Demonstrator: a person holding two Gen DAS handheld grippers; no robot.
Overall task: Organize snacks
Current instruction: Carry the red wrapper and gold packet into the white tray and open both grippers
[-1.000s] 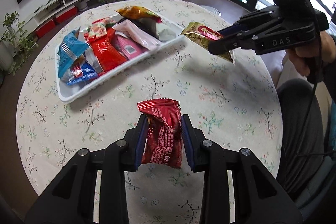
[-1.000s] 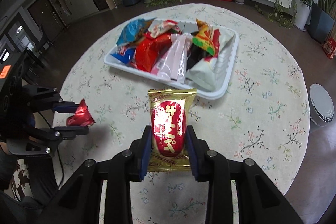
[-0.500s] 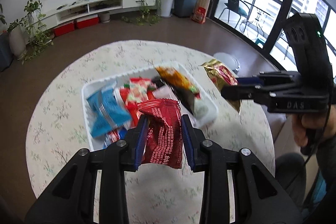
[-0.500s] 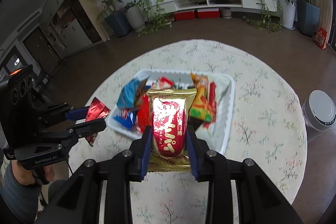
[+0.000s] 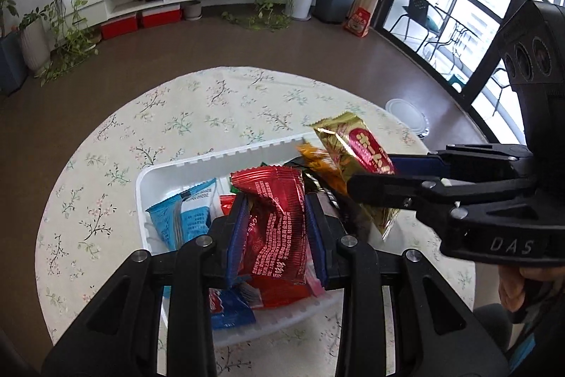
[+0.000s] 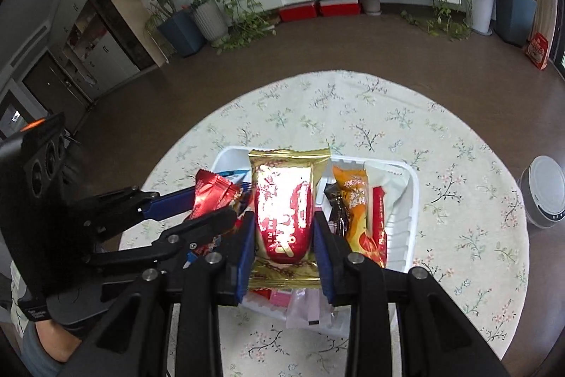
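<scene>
My left gripper (image 5: 277,211) is shut on a red foil snack packet (image 5: 275,225) and holds it in the air above the white tray (image 5: 226,154). My right gripper (image 6: 282,228) is shut on a gold packet with a red label (image 6: 286,211), also hanging over the tray (image 6: 411,200). In the left wrist view the right gripper (image 5: 370,172) reaches in from the right with the gold packet (image 5: 353,147). The right wrist view shows the left gripper (image 6: 208,204) coming in from the left with the red packet (image 6: 212,193). The tray holds several snack packets: blue (image 5: 180,218), orange (image 6: 353,200), white (image 6: 385,186).
The tray sits on a round table with a floral cloth (image 5: 197,108). A white round appliance (image 6: 543,196) stands on the floor past the table's right edge. A person's hand (image 5: 519,288) grips the right tool. Plants and a low TV cabinet line the far wall.
Both grippers have risen and travelled from in front of the tray to over it, each carrying its packet. They now hang close side by side above the piled snacks.
</scene>
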